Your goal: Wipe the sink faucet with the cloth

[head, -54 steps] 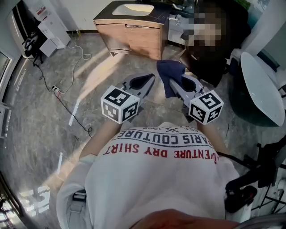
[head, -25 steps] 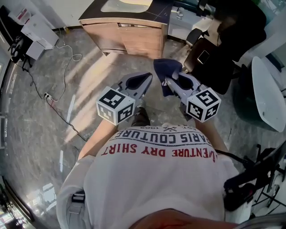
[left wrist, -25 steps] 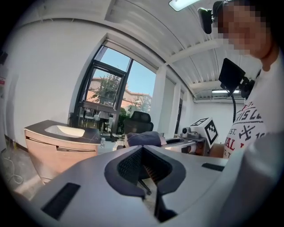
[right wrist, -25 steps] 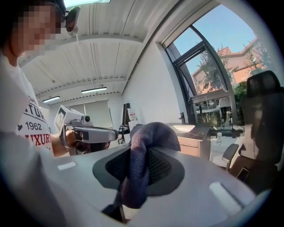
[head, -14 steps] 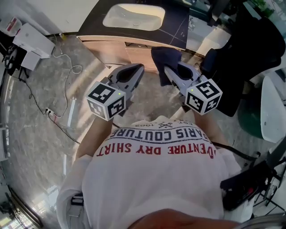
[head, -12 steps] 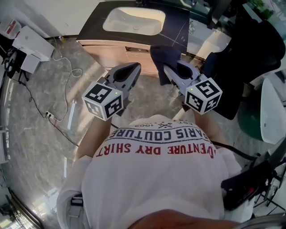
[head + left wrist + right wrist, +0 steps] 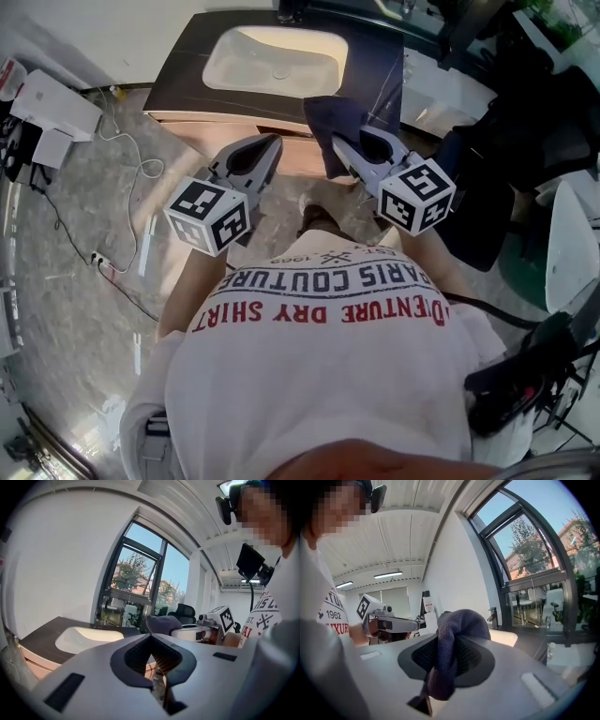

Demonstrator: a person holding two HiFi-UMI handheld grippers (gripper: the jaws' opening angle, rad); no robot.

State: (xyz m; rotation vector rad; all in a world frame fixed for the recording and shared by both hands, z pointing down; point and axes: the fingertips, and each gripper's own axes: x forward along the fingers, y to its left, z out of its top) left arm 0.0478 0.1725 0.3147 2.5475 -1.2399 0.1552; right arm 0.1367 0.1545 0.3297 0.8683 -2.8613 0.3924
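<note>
- The left gripper [image 7: 265, 148] has its jaws pressed together with nothing between them; the left gripper view shows only the ribbed hollow behind the meeting tips.
- The right gripper [image 7: 349, 150] is clamped on a dark blue cloth [image 7: 322, 120]. The cloth bunches over the tips and a fold hangs down through the hollow between the jaws.
- Both grippers are held up in front of the person's white printed shirt [image 7: 319, 356], side by side and apart, pointing toward the white sink basin [image 7: 277, 61].
- The sink basin is set into a dark countertop [image 7: 178, 80] on a wooden vanity cabinet [image 7: 192, 124].
- The faucet [image 7: 493, 616] stands upright at the far edge of the sink basin, near the window frame.
- In the head view the cloth overlaps the near right corner of the countertop, just right of the sink basin and well short of the faucet.
- The cloth touches neither the sink basin nor the faucet.
</note>
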